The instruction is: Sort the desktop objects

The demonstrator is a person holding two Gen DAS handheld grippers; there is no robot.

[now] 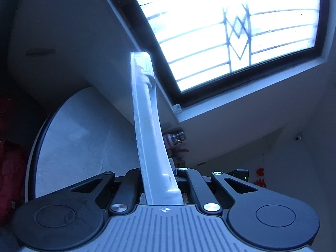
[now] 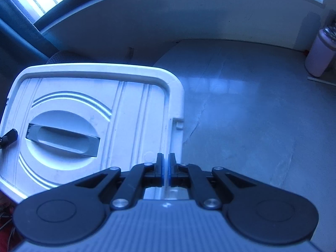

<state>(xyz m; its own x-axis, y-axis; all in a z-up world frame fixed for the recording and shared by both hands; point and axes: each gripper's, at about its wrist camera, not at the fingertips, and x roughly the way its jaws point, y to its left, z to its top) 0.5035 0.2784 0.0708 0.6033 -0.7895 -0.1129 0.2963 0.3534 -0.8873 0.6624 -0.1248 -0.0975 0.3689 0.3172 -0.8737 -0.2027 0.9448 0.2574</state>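
Note:
A white plastic box lid [image 2: 88,115] with a grey recessed handle [image 2: 63,139] is held by both grippers. In the right wrist view I see its top face, and my right gripper [image 2: 166,163] is shut on its right edge. In the left wrist view the same lid [image 1: 147,126] shows edge-on, rising up from between the jaws of my left gripper [image 1: 159,178], which is shut on it. The left gripper's tip [image 2: 8,139] shows as a black piece at the lid's left edge in the right wrist view.
A grey desktop [image 2: 252,109] lies to the right of the lid, with a pink bottle with a metal cap [image 2: 321,52] at its far right. A white wall and window ledge [image 2: 168,16] run behind. A large barred window [image 1: 231,31] fills the left wrist view.

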